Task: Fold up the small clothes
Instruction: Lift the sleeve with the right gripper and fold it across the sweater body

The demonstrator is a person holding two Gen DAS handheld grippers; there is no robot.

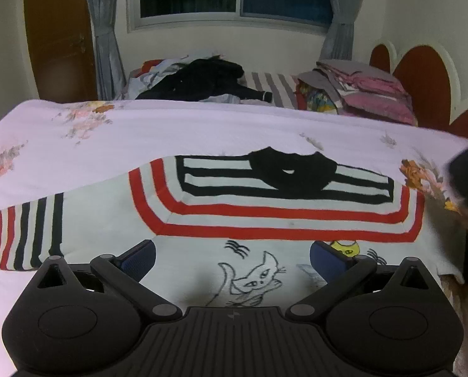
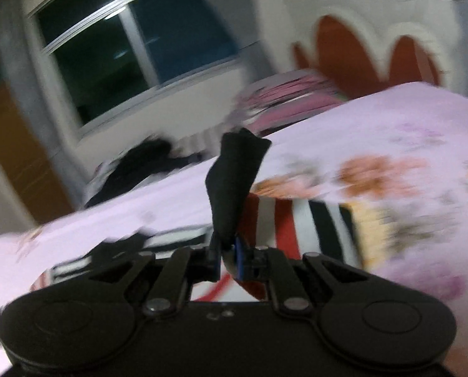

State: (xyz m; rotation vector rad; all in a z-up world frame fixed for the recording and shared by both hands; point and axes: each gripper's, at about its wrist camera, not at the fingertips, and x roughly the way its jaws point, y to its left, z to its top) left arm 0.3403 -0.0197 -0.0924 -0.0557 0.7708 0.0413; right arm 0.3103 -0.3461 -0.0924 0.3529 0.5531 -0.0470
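A small white sweater (image 1: 234, 213) with red and black stripes, a black collar (image 1: 292, 169) and a cat drawing lies flat on the pink floral bedspread (image 1: 171, 125). My left gripper (image 1: 232, 256) is open, low over the sweater's chest, with blue pads (image 1: 139, 256) either side of the cat. My right gripper (image 2: 227, 251) is shut on the black cuff (image 2: 234, 182) of the sweater's right sleeve (image 2: 300, 223) and holds it lifted off the bed. That sleeve shows blurred at the right edge of the left wrist view (image 1: 466, 188).
Behind the bedspread lie a pile of dark clothes (image 1: 208, 78) and a stack of folded pink and grey clothes (image 1: 359, 88). A window with grey curtains, a wooden door at left and a red scalloped headboard (image 1: 422, 75) are beyond.
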